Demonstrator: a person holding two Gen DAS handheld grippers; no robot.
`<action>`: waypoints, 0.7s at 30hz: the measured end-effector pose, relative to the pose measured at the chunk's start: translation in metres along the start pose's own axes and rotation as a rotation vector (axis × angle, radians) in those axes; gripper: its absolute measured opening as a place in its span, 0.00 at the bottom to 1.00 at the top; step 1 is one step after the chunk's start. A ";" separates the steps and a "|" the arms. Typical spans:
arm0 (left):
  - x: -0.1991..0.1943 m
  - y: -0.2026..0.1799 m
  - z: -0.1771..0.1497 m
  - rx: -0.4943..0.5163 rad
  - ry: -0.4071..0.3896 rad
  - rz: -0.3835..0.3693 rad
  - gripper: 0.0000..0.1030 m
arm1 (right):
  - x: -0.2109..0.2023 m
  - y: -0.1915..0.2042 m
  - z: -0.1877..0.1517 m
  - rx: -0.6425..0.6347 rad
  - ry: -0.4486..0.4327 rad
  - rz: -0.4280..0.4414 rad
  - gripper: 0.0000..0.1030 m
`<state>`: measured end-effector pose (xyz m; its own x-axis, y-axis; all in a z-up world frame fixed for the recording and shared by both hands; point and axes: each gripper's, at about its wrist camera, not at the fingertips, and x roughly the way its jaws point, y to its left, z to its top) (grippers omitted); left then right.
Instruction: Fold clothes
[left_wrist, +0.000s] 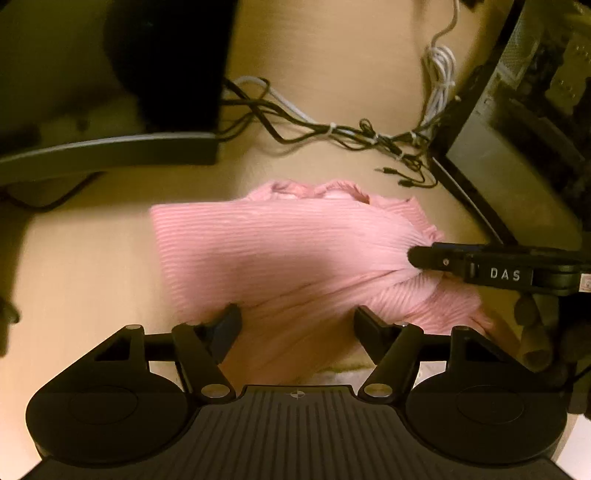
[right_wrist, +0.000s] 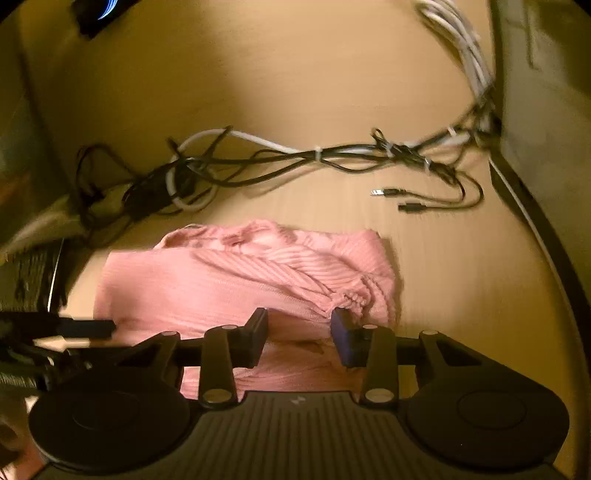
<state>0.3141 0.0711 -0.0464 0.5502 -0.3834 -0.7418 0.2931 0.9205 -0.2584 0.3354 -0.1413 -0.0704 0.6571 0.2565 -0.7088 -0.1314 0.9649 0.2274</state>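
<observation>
A pink ribbed garment lies folded on the light wooden table. My left gripper is open, its fingers spread over the garment's near edge. My right gripper comes in from the right in the left wrist view, its tip pressed into bunched cloth at the garment's right side. In the right wrist view the garment lies just ahead of the right gripper, whose fingers stand apart with pink cloth between and under them. The left gripper's finger shows at the left edge.
A tangle of black and white cables runs across the table behind the garment, with loose plugs at the right. A dark monitor stand sits at the back left. A dark computer case stands at the right.
</observation>
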 end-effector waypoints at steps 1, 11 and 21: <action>-0.009 0.002 -0.003 -0.004 -0.010 0.003 0.76 | -0.008 0.001 -0.001 -0.027 -0.010 -0.014 0.36; -0.073 0.037 -0.082 -0.001 0.092 0.058 0.76 | -0.080 -0.005 -0.053 -0.127 0.038 -0.125 0.44; -0.086 0.000 -0.126 0.202 0.135 0.056 0.44 | -0.125 0.009 -0.092 0.026 0.049 -0.193 0.46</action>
<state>0.1682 0.1133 -0.0601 0.4649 -0.3059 -0.8308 0.4230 0.9011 -0.0951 0.1840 -0.1594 -0.0413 0.6313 0.0701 -0.7724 0.0132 0.9948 0.1010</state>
